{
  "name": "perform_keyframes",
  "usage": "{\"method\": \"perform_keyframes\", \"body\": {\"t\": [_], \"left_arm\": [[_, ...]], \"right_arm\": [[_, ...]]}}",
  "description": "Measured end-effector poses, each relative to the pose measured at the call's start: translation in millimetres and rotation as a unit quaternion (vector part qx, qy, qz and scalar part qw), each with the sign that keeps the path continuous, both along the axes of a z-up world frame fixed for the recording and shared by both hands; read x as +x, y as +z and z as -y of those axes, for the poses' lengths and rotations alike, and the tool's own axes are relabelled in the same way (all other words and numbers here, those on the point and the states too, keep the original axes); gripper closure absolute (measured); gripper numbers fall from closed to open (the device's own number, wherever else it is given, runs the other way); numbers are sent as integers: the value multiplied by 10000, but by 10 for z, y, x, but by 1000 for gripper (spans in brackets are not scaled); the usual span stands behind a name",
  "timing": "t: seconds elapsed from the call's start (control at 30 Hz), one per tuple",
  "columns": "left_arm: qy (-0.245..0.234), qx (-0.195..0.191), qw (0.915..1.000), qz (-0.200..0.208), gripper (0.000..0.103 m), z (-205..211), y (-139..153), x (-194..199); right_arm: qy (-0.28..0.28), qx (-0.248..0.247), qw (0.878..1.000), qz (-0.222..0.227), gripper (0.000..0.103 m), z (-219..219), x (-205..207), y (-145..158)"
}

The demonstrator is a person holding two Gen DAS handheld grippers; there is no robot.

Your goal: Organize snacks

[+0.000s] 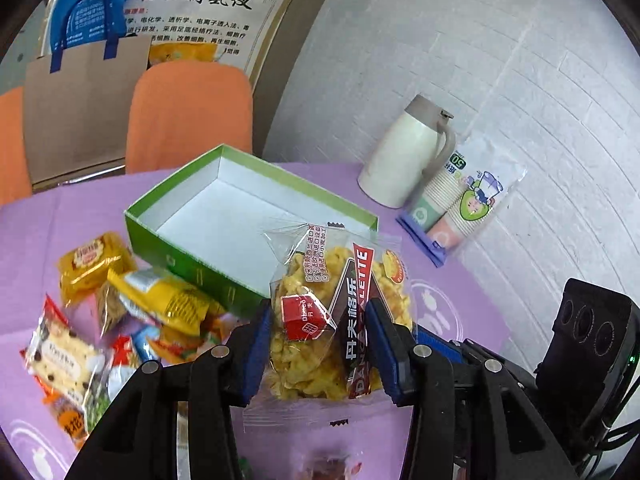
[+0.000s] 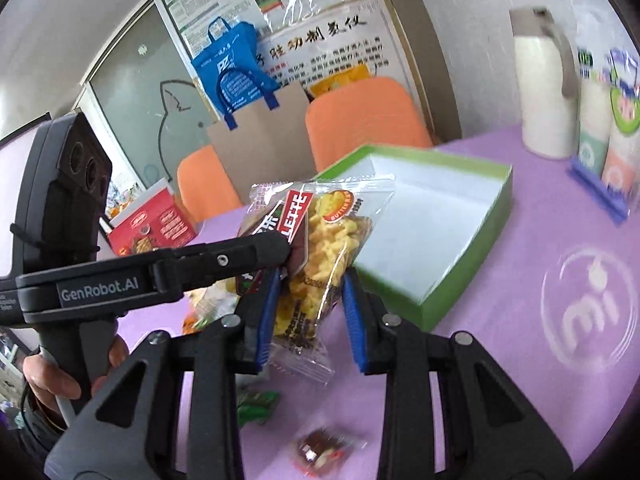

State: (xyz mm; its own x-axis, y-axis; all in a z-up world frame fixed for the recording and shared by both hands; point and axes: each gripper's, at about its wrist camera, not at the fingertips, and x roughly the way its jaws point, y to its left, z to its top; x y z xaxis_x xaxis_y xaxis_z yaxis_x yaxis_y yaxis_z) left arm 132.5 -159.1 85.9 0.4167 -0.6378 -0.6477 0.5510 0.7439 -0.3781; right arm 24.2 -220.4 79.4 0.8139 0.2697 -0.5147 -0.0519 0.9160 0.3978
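Left wrist view: clear packet of yellow butter cookies pinched in the left gripper, lifted just beside the open green cardboard box. Right gripper spread around its lower end — not clamped. Carry over the white floor, then release low.

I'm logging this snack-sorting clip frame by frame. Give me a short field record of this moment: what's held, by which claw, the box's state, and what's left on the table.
held item: clear packet of yellow butter cookies
left claw: shut on the packet, above the table
right claw: pads flank the packet's lower end; contact unclear
green box: open, white inside, nothing in it
snack pile: loose wrapped snacks beside the box on the purple tablecloth
background: white thermos jug, sleeve of paper cups
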Motion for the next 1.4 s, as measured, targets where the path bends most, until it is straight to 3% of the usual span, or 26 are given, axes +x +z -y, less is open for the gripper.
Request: {"method": "perform_keyframes", "body": {"t": [0.47, 0.5, 0.53, 0.57, 0.6, 0.63, 0.73, 0.8, 1.03, 1.2, 1.4], "left_arm": [[-128, 194, 9993, -304, 56, 582, -420, 766], [-86, 221, 9992, -334, 49, 590, -457, 796], [-57, 274, 9987, -414, 38, 610, -495, 822], [-41, 324, 9983, -488, 15, 614, -520, 830], [-4, 302, 9986, -433, 10, 592, -522, 818], [67, 314, 9992, -255, 10, 570, -507, 790], [383, 733, 9963, 249, 7, 551, -440, 717], [372, 817, 9950, 429, 7, 514, -392, 654], [379, 540, 9911, 1153, 7, 232, -33, 129], [523, 179, 9890, 1374, 1, -56, 108, -345], [1081, 502, 9849, 1253, 1, -467, -79, -797]], "right_arm": [[-413, 139, 9987, -264, 66, 530, 643, -310], [-424, -46, 9985, -337, 65, 515, 676, -333], [-419, -263, 9981, -367, 51, 492, 679, -346], [-425, -498, 9974, -317, 28, 473, 657, -345], [-446, -647, 9967, -216, 19, 468, 603, -346], [-462, -745, 9961, -95, 15, 464, 551, -331], [-433, -821, 9957, 27, 15, 462, 446, -269], [-470, -906, 9948, -5, 15, 447, 375, -217], [-90, -974, 9951, 162, 14, 219, -48, -36], [79, -983, 9951, 96, 12, 23, -401, -69], [302, -684, 9964, -390, 12, -196, -724, -418]]}}
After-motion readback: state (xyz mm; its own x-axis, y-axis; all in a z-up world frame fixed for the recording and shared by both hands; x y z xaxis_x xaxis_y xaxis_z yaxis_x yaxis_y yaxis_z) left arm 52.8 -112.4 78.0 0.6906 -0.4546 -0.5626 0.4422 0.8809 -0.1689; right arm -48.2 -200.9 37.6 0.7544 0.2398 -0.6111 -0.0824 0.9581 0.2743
